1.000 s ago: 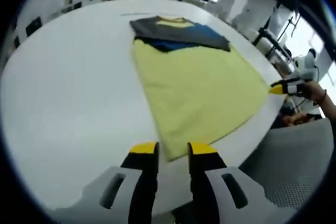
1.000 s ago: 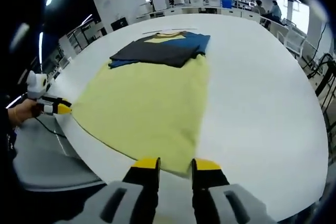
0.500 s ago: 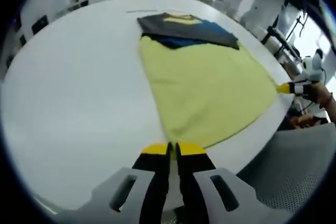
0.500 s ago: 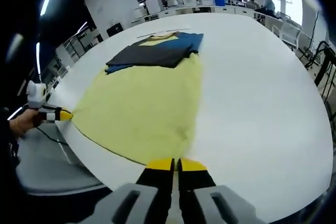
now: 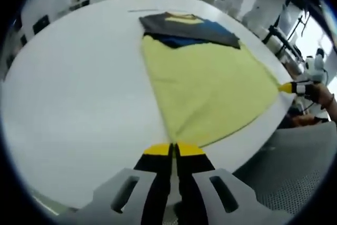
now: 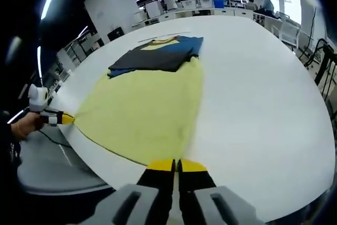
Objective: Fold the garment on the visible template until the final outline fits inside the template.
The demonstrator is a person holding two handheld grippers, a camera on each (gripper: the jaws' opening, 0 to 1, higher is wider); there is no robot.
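Yellow garment (image 5: 205,90) spread flat on the white table (image 5: 73,88), running away from both sets of tongs, sleeves of grey and blue already folded in across the far end (image 5: 192,27). Near hem corners pinched: left gripper (image 5: 173,148) closed on the corner just ahead of its yellow tips; right gripper (image 6: 177,165) likewise closed on the opposite hem corner. Each pair of tongs also visible from the other's camera, at the far side of the hem, held by a hand (image 6: 23,125) and drawing the cloth into a taut point.

Likely next: lifting the hem and carrying it forward over the folded sleeves. Risks, as judgement only: thin bite on each corner, so cloth could slip out on lifting; uneven pull between the two sides could skew the fold and leave an edge outside the template; hem lying close to the near table edge, so a dropped corner could hang off it.

Hard to make out: the template itself, perhaps the pale strip beyond the collar (image 6: 163,36), too small to confirm. Exact cloth caught between the tips hidden by the tips themselves. Far background of desks and people blurred.
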